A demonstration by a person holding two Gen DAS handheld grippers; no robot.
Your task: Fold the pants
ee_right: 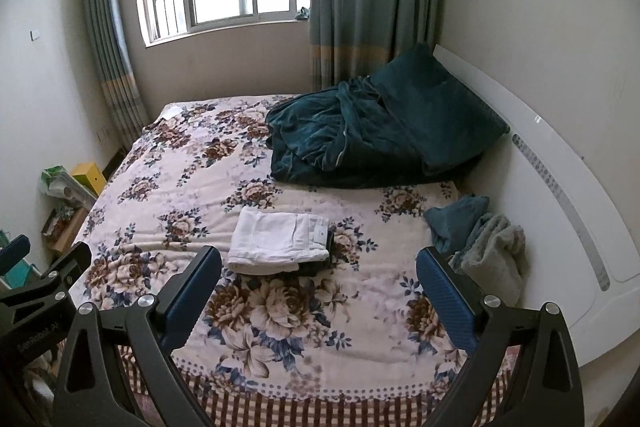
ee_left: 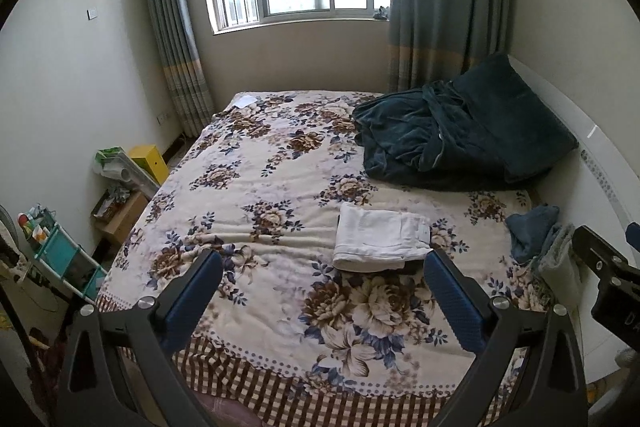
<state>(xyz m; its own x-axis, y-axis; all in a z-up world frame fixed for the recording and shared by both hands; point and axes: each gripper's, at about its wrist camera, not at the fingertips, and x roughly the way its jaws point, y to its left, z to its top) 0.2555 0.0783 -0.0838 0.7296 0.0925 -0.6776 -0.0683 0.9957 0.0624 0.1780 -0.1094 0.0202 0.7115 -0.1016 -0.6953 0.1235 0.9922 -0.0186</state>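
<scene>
Covering most of both views, the bed (ee_left: pixel 256 187) carries a floral spread; a dark green blanket (ee_left: pixel 452 139) is heaped toward its far right corner, by the headboard side. Small cloths (ee_right: pixel 480 243) lie bunched at the right edge. Pants (ee_left: pixel 380 239) (white, already a compact folded rectangle) sit right of the bed's middle, nearer the near edge than the far one, with something dark showing from under their near right corner. Long axis runs left to right, parallel to the near edge.

Left gripper (ee_left: pixel 324 287): jaws wide apart, nothing between them, raised over the near edge; pants lie just ahead and a little right of its centre line. Right gripper (ee_right: pixel 320 283): jaws likewise spread and empty; pants lie ahead and left of centre.

Judgement: folding looks complete or nearly so. The left gripper appears slightly nearer; any further tidy means reaching forward across the short side.
</scene>
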